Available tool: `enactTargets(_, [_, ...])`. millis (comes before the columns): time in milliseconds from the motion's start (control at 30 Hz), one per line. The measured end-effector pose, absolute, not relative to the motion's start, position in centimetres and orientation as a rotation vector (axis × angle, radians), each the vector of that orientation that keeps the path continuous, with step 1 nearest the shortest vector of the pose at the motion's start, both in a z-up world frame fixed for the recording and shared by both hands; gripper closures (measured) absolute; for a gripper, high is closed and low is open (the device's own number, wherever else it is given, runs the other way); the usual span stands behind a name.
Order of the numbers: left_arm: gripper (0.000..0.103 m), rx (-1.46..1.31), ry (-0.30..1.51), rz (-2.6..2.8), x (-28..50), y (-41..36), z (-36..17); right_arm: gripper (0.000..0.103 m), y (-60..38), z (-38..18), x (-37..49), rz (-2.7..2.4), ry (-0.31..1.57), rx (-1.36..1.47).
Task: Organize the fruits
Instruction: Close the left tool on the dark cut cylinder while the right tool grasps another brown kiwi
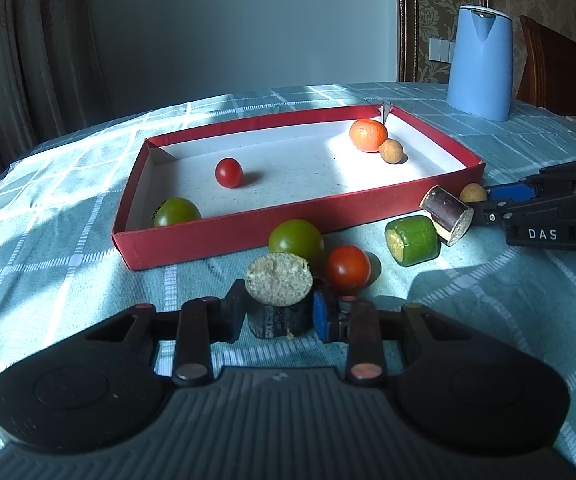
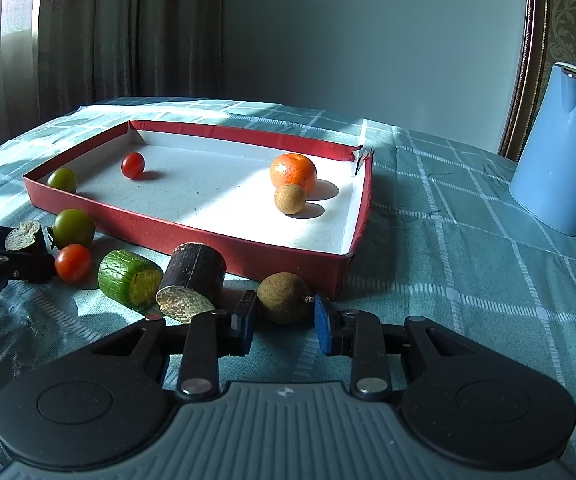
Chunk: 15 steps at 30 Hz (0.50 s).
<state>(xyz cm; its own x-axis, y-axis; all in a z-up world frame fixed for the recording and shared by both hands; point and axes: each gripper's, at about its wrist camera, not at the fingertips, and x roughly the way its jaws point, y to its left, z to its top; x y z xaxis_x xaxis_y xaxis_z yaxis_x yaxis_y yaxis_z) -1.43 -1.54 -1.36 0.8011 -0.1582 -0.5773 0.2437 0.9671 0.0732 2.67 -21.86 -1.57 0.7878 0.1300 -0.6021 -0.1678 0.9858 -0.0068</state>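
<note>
A red tray (image 1: 224, 236) (image 2: 192, 236) holds an orange (image 1: 367, 135) (image 2: 292, 172), a brown longan (image 1: 391, 151) (image 2: 289, 199), a red tomato (image 1: 228, 173) (image 2: 132, 165) and a green tomato (image 1: 176, 211) (image 2: 62, 180). My left gripper (image 1: 278, 312) is shut on a dark sugarcane piece (image 1: 279, 300) (image 2: 28, 236). My right gripper (image 2: 284, 318) (image 1: 483, 204) is open around a brown longan (image 2: 284, 298) (image 1: 473, 193) on the cloth. In front of the tray lie a green tomato (image 1: 295, 240) (image 2: 74, 227), a red tomato (image 1: 347, 268) (image 2: 72, 263), a green cane piece (image 1: 411, 240) (image 2: 128, 280) and a dark cane piece (image 1: 447, 214) (image 2: 192, 280).
A blue kettle (image 1: 481, 62) (image 2: 563, 148) stands at the back right on the checked tablecloth (image 1: 48, 240) (image 2: 467, 272). Curtains and a wall are behind the table. A wooden chair (image 1: 555, 68) stands at the far right.
</note>
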Motion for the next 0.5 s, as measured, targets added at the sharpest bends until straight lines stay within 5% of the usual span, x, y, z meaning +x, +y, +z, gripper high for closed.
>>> enactTargets(500, [0.072, 0.099, 0.592, -0.146, -1.71, -0.78, -1.23, 0.074, -22.08, -1.53, 2.32, 0.149, 0.644, -0.052])
